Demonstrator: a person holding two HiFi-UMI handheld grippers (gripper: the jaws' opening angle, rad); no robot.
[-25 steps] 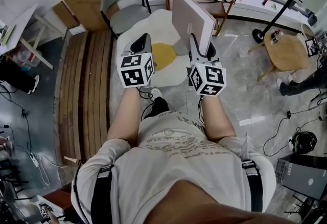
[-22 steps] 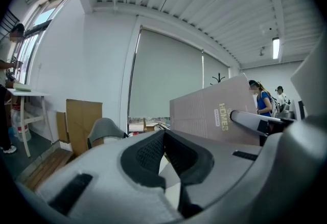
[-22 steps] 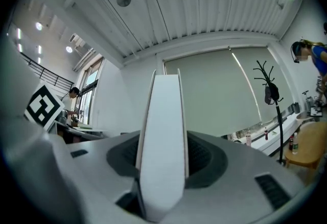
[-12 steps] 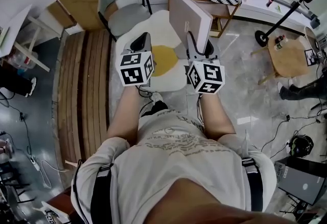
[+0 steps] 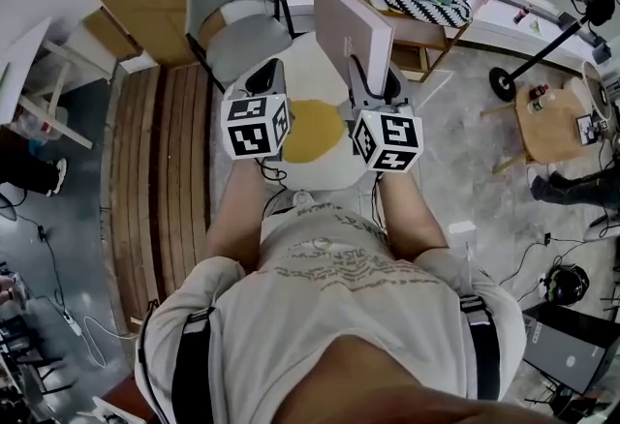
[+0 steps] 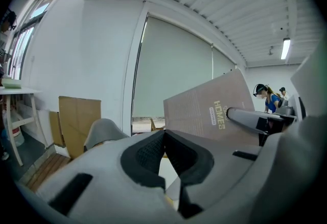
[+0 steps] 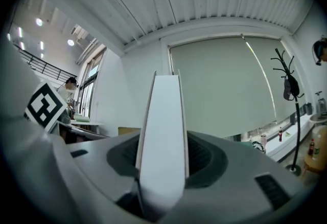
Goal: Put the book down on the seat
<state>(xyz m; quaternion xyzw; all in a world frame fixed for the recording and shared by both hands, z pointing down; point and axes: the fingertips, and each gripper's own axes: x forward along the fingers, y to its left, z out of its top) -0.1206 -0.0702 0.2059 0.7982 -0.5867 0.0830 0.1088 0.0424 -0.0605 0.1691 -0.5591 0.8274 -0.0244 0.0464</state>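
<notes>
Now, nearest first: both grippers held out ahead of torso. Left gripper (image 5: 263,81): jaws together, nothing between. Right gripper (image 5: 372,88): jaws part open, clamped on lower edge of book (image 5: 356,25); book stands upright in air, clear of everything. Below grippers, white cushion with yellow centre (image 5: 312,130) on floor. Beyond, grey chair (image 5: 235,17) near wall. Which of the two is the seat: cannot tell. Judgement: carrying stage, book touches neither. Left to do: reach seat, lower book flat, open jaws, withdraw.

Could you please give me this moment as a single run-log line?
right gripper: shut on book, upright | left gripper: shut, empty | book: not yet on seat
</notes>
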